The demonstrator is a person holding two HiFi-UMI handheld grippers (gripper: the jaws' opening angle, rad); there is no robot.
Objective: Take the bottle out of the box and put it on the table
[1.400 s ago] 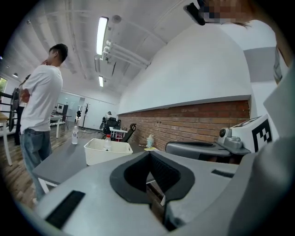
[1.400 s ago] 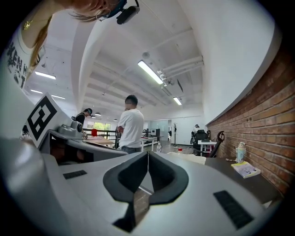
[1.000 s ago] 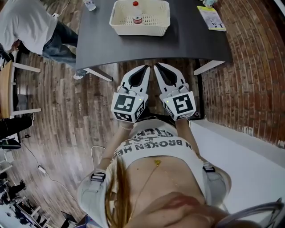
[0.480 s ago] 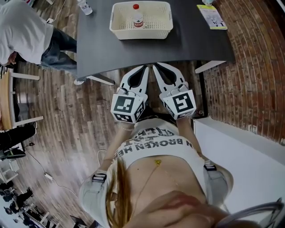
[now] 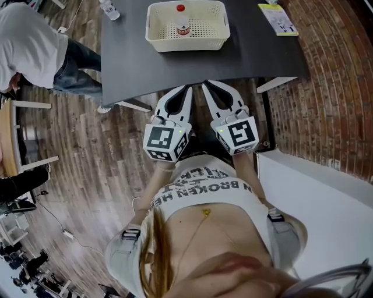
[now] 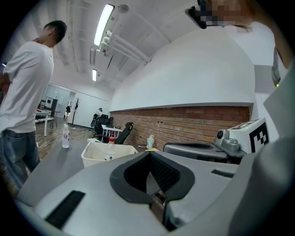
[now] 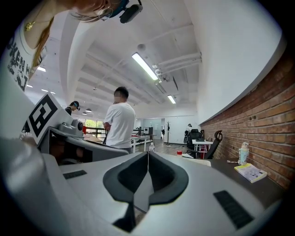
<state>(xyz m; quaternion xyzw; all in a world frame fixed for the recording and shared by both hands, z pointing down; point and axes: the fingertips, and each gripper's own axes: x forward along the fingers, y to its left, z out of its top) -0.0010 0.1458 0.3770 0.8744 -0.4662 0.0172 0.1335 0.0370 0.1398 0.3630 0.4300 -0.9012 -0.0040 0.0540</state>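
Red-capped bottle [image 5: 182, 21] stands in the box [image 5: 187, 45] on the tabletop [image 5: 175, 73] as I step closer, left gripper [image 5: 189, 88] and right gripper [image 5: 204, 86] both pressed together, empty, now nearing the edge, reach not yet begun.

The head view shows one dark table [image 5: 175, 67] and one cream perforated basket [image 5: 192, 44]. There are two bottles: one red-capped bottle [image 5: 182, 19] and one clear bottle [image 5: 109, 8]. There is one booklet [image 5: 278, 20]. There are two grippers, the left gripper [image 5: 187, 88] and the right gripper [image 5: 206, 86]. Each carries one marker cube, which makes two: the left cube [image 5: 163, 141] and the right cube [image 5: 238, 135]. Two people appear in that view: the wearer [image 5: 204, 201] and one bystander [image 5: 29, 43]. The left gripper view shows two ceiling light strips [image 6: 103, 23].
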